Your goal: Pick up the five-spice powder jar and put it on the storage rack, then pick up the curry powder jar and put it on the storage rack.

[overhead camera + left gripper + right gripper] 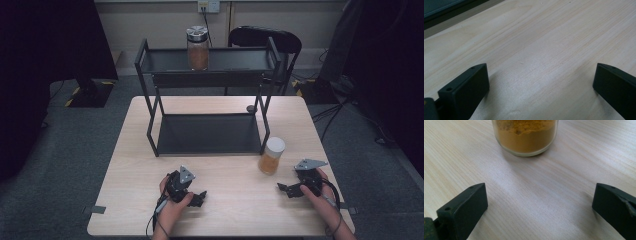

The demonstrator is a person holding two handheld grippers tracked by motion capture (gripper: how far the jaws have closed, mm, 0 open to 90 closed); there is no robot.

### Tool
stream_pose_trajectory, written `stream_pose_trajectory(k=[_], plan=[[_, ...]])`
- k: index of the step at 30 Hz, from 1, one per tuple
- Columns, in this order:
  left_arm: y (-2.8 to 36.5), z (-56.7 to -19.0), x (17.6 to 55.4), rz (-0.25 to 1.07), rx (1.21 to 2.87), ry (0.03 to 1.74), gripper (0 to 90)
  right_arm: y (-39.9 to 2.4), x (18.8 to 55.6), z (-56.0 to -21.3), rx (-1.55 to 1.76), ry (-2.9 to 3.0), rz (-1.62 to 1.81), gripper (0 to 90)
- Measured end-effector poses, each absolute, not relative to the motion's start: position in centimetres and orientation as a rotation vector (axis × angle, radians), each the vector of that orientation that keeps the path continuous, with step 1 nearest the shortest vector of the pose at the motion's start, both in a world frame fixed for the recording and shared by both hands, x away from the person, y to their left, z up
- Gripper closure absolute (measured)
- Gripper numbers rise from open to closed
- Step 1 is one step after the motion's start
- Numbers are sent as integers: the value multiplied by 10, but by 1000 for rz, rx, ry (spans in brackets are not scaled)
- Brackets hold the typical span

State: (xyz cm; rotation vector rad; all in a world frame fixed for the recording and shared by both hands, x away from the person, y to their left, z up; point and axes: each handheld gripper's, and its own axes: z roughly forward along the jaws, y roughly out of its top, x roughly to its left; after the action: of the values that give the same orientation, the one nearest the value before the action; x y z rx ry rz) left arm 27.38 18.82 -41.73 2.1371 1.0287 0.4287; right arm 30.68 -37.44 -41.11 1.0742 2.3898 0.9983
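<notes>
One jar of orange powder (271, 155) with a white lid stands upright on the tabletop (220, 215), right of centre in the high view, just in front of the black rack's (207, 134) lower right leg. It lies up and left of the right hand-held gripper (286, 189), which is the nearer one and points toward it with jaws spread wide and empty; in the right gripper view the jar (525, 136) sits top centre, ahead of the gap. The left hand-held gripper (200, 196), lower centre, is also released, over bare wood. A second jar (197, 48) stands on the rack's top shelf.
</notes>
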Motion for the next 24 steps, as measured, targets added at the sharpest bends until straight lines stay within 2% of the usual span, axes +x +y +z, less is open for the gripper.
stream_pose_trajectory(k=[16, 24], plan=[[188, -417, 274, 430, 2136, 1029, 0, -374, 307, -410, 1074, 2395, 993, 0], [188, -417, 274, 430, 2135, 1029, 0, -368, 314, -396, 1011, 2445, 928, 22]])
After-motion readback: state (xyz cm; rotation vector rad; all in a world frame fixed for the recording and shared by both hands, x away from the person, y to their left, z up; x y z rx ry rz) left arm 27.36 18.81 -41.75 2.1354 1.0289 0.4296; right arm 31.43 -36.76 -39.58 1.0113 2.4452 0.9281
